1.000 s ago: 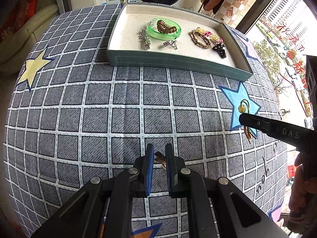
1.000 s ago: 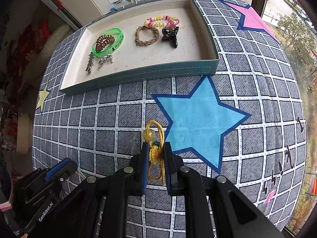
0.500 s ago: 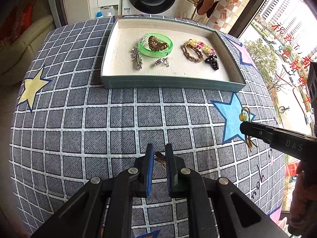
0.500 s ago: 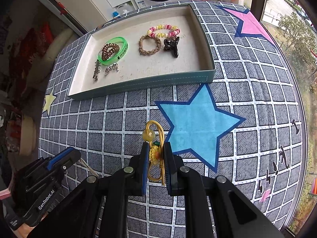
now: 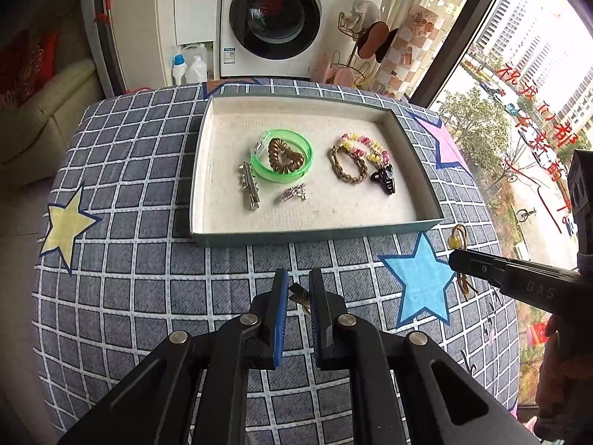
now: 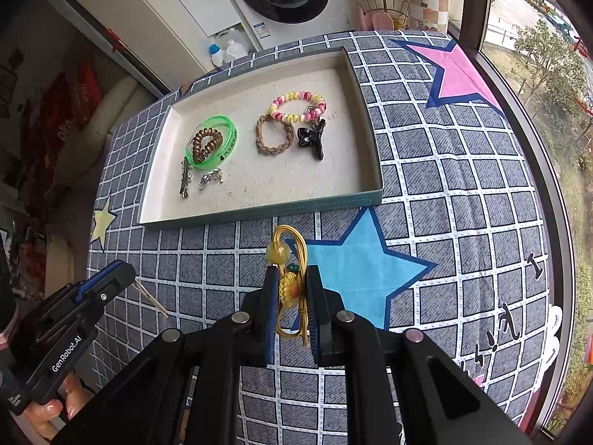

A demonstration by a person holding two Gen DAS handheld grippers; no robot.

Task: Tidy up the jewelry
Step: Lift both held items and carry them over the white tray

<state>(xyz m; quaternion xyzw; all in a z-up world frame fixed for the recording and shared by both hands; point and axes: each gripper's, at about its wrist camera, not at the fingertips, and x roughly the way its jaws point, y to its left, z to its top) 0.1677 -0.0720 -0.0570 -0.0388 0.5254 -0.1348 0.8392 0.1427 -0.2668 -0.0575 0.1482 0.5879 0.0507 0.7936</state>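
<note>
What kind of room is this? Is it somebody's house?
Probably a home, likely a laundry corner by a balcony window. A washing machine stands behind the table, detergent bottles sit beside it, and a cream sofa is on the left.

A printed woven cloth [image 5: 148, 259] covers the desk, matt. The tray [image 5: 318, 239] has a rough, felt-like cream lining. The hair clip [image 5: 249, 185] looks like shiny metal, the green bangle [image 5: 296, 174] like glossy translucent plastic, and the black claw clip [image 6: 313, 141] like glossy plastic.
</note>
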